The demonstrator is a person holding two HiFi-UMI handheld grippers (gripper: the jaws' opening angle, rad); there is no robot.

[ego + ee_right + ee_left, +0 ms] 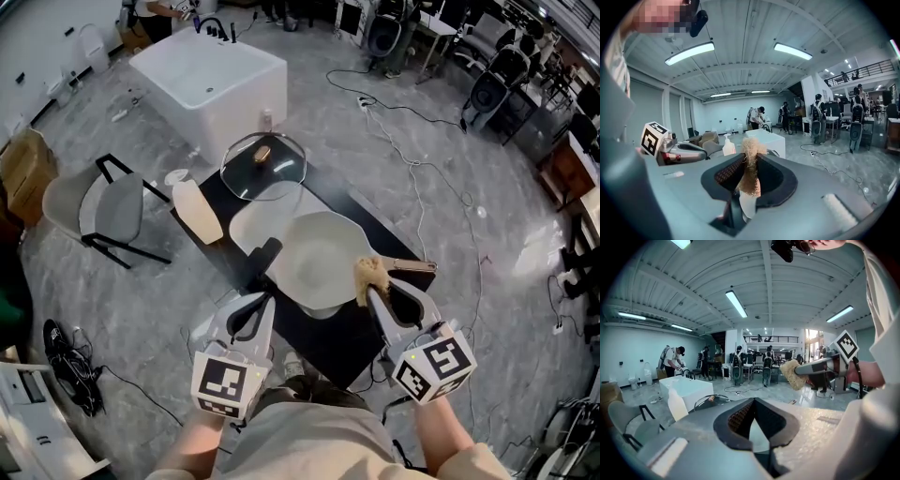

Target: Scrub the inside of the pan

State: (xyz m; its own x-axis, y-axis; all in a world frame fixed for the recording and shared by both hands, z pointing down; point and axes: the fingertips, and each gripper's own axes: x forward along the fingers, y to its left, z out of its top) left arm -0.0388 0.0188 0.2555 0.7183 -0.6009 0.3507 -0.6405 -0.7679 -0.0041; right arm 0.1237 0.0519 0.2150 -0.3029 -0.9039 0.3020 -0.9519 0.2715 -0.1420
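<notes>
Scrubber (370,274) clamped by right gripper (373,292) above pan (319,258) rim.
Only its own view shows left gripper (753,409) closed, empty, short of pan.

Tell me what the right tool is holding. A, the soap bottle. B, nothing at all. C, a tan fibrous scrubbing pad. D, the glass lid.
C: in the right gripper view, the right tool has its jaws closed on a tan fibrous scrubbing pad, which the head view shows raised beside the pan.
</notes>
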